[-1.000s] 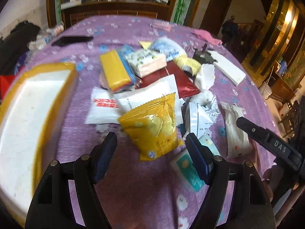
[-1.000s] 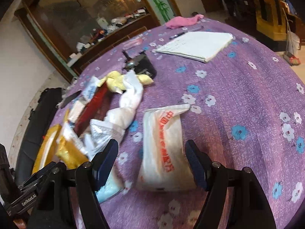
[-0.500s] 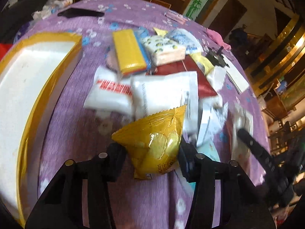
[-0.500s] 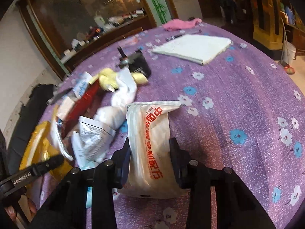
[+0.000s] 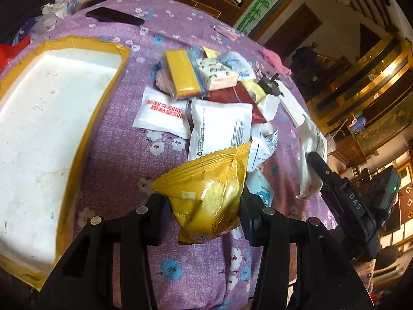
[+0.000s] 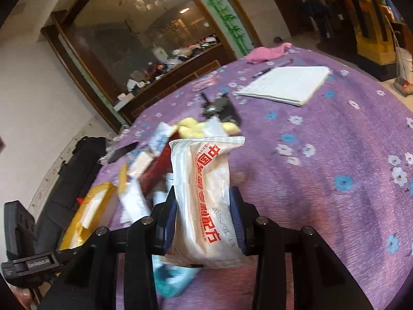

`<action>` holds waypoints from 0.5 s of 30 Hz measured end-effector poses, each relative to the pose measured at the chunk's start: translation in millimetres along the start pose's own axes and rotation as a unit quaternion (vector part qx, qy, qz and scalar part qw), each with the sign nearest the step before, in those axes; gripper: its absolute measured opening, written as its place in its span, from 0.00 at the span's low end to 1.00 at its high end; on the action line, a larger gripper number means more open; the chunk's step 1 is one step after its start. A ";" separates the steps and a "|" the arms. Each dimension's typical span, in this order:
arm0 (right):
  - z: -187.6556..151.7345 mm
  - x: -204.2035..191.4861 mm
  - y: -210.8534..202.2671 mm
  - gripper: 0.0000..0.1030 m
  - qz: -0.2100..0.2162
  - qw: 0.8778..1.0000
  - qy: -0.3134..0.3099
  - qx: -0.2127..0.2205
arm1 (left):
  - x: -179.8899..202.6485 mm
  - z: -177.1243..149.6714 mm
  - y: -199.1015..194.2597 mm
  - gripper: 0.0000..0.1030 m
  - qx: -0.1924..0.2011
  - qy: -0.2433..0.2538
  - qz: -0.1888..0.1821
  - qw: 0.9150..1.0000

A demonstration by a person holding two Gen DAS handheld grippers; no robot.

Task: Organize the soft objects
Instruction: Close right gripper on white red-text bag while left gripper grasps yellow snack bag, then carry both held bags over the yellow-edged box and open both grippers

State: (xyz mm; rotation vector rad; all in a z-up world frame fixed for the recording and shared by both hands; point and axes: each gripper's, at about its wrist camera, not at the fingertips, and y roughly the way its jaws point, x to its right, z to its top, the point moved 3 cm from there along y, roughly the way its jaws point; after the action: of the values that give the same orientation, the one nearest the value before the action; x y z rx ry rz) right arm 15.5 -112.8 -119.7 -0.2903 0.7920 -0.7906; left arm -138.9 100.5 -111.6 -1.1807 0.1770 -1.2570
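Note:
My left gripper (image 5: 204, 214) is shut on a yellow snack bag (image 5: 209, 188) and holds it lifted above the purple tablecloth. My right gripper (image 6: 202, 215) is shut on a white packet with red characters (image 6: 204, 199), also lifted; it shows in the left wrist view (image 5: 311, 155) too. A pile of soft packets lies in the middle: a white packet with red print (image 5: 161, 112), a white pouch (image 5: 219, 126), a yellow pack (image 5: 182, 73), a tissue pack (image 5: 216, 73).
A white foam tray with yellow tape (image 5: 38, 118) lies left on the table. A notebook (image 6: 286, 84), pen, pink cloth (image 6: 265, 51) and a black device (image 6: 219, 107) lie at the far side. A phone (image 5: 114, 16) lies beyond the tray.
Both grippers closed on their packets and lifted them off the table. The left one carries the yellow bag towards the tray side; the right one raised the white packet.

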 end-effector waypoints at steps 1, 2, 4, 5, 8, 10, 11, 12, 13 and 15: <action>0.7 -4.0 0.0 0.37 0.007 1.000 0.000 -0.001 | -0.7 1.4 -3.3 0.43 0.000 -0.002 -0.008 1.000; 2.1 -10.9 -0.3 0.37 0.020 1.000 -0.002 -0.001 | -1.6 3.1 -6.5 0.43 0.002 -0.005 -0.015 1.000; 4.2 -23.8 1.3 0.37 0.041 0.999 -0.008 -0.006 | -4.3 9.0 -15.4 0.43 0.006 -0.014 -0.032 0.999; 4.2 -33.7 3.5 0.37 0.056 0.998 -0.014 -0.011 | -7.1 12.6 -21.6 0.43 0.008 -0.022 -0.043 0.999; 1.2 -54.8 13.9 0.37 0.092 0.995 -0.024 -0.030 | -15.1 25.2 -39.1 0.43 0.024 -0.036 -0.055 0.998; -2.2 -67.9 20.6 0.37 0.105 0.993 -0.033 -0.042 | -25.3 34.6 -54.7 0.43 0.044 -0.044 -0.045 0.997; -4.2 -77.0 25.3 0.37 0.113 0.992 -0.040 -0.049 | -30.6 37.4 -62.8 0.43 0.053 -0.048 -0.041 0.997; -6.6 -86.6 30.2 0.37 0.126 0.989 -0.046 -0.056 | -37.9 40.3 -72.9 0.43 0.063 -0.053 -0.037 0.996; -9.3 -96.5 35.0 0.37 0.138 0.987 -0.052 -0.064 | -43.7 42.2 -78.7 0.43 0.068 -0.056 -0.035 0.995; -14.1 -110.9 41.8 0.37 0.154 0.983 -0.061 -0.076 | -57.9 47.7 -92.4 0.43 0.083 -0.062 -0.019 0.994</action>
State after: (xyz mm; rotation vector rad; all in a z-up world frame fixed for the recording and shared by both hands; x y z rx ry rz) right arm -21.7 -2.8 -92.4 -0.3393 0.7609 -0.4193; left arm -187.2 188.4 -47.5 -1.1182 -0.0421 -1.2021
